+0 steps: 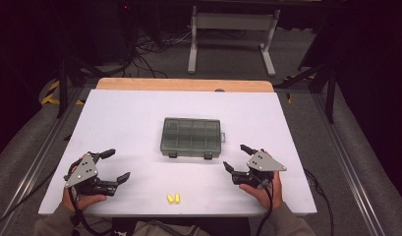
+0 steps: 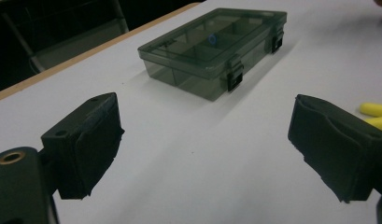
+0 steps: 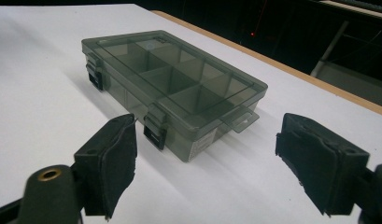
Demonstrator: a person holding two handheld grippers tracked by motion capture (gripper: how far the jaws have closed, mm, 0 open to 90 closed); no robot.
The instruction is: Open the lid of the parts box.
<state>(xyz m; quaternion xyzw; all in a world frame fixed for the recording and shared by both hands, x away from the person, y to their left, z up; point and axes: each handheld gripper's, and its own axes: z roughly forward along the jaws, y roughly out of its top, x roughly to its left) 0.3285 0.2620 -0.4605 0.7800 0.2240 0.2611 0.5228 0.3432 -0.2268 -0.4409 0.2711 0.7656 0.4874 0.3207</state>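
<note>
While both claws are being held low over the white table (image 1: 129, 123), the compartment box (image 1: 191, 137) is lying shut at the table's middle, between the two and farther from the person than either. It is sitting nearer to the right gripper (image 1: 236, 157), just ahead of its jaws in the right gripper view, and somewhat farther from the left gripper (image 1: 117, 165). Both grippers are being kept released, jaws spread wide with nothing between them. Each is being gripped by a hand at the near edge, the forearms coming in from below, and the jaws are being pointed inward and forward toward the box. The box is being seen as a flat, smoky translucent case, divided inside into small compartments, with two dark latches (image 3: 155, 133) on its near side and a hang tab on its right end. Two yellow pieces (image 1: 173, 198) are lying near the front edge, between the hands.
</note>
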